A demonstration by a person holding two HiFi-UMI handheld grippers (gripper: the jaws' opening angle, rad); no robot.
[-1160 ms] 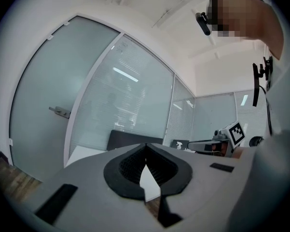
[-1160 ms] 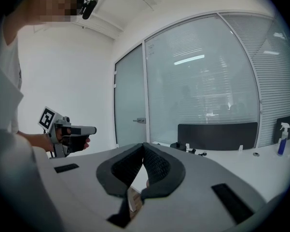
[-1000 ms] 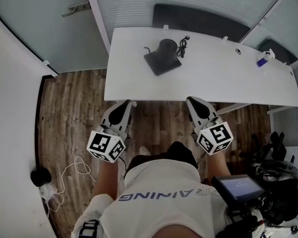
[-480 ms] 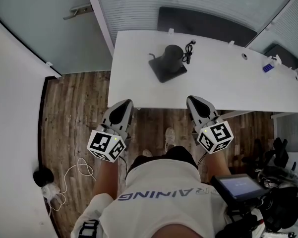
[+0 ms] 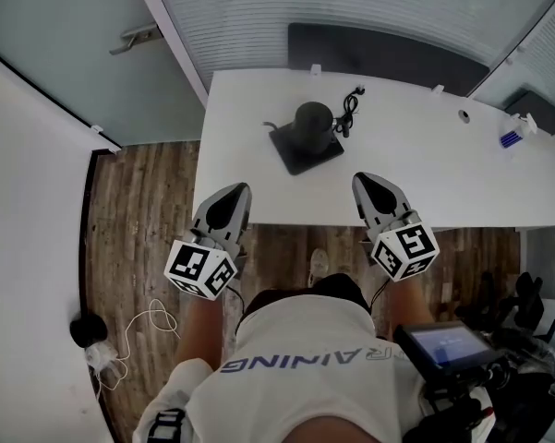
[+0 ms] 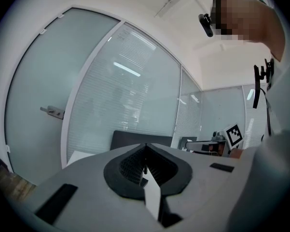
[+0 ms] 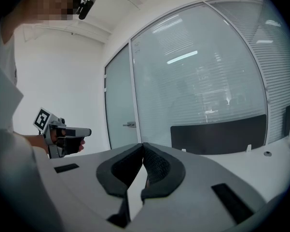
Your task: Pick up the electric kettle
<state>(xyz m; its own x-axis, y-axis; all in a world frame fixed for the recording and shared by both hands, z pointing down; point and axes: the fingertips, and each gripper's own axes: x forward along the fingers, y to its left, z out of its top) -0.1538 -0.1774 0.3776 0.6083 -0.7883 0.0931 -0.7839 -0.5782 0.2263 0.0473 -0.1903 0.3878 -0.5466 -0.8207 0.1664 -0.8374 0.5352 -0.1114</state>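
My left hand-held gripper (image 5: 236,190) and right hand-held gripper (image 5: 364,179) — both closed tight, empty — have crossed the bench (image 5: 443,169) edge, kettle (image 5: 312,121) nearer than before

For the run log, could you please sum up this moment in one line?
phase: pre-grasp | kettle: on base, on table, untouched | left gripper: shut, empty | right gripper: shut, empty

White desk (image 5: 443,173), wood floor (image 5: 148,210), glass walls (image 5: 249,12)
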